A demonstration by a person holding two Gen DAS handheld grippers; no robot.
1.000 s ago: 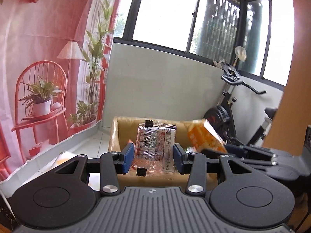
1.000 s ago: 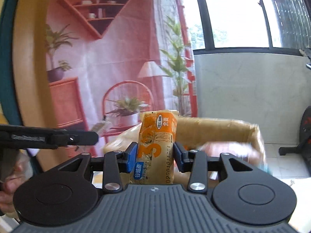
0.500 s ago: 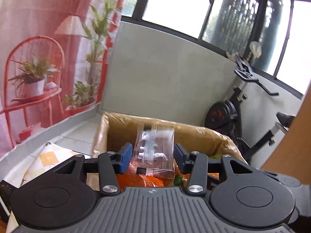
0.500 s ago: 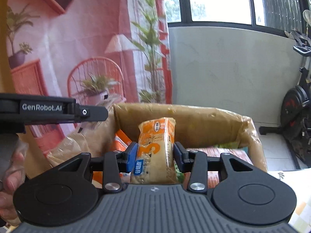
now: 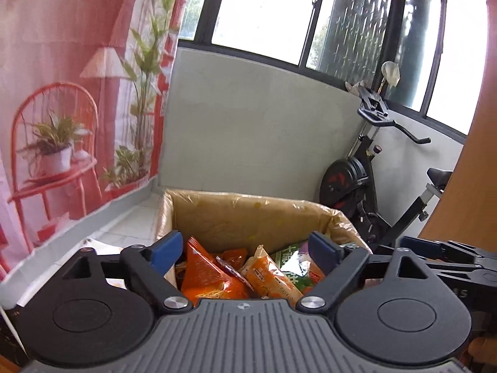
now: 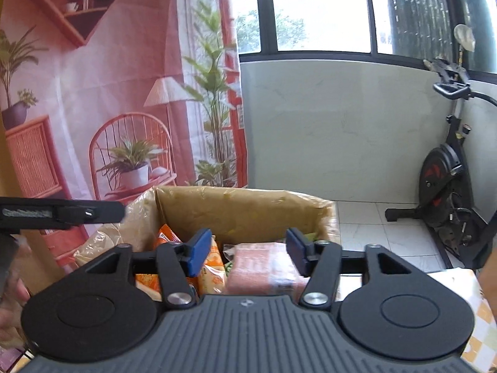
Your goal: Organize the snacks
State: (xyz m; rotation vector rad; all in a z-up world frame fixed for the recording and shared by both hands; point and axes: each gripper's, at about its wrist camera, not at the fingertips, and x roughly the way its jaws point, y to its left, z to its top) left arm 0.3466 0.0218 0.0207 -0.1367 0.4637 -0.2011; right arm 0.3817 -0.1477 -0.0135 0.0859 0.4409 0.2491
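A cardboard box [image 5: 248,214] lined with clear plastic stands just below both grippers. In the left wrist view it holds an orange bag [image 5: 205,276], an orange-yellow packet [image 5: 270,276] and a green packet [image 5: 292,261]. My left gripper [image 5: 245,248] hangs over it, jaws opening wide, nothing between them. My right gripper [image 6: 248,247] is over the same box [image 6: 242,208], jaws opening. The orange-yellow packet [image 6: 212,267] lies loose below its left pad. A blurred pink-red packet [image 6: 264,267] rests beside that one in the box. No pad presses on anything.
An exercise bike [image 5: 366,192] stands behind the box on the right, by the grey wall. A pink printed backdrop [image 6: 93,93] hangs to the left. A checked cloth [image 6: 475,310] covers the surface at lower right. A hand [image 6: 9,304] shows at the left edge.
Both grippers have let go: the clear red-printed packet left the left jaws and the orange-yellow packet left the right jaws, both now down in the box. Both pairs of jaws have widened.
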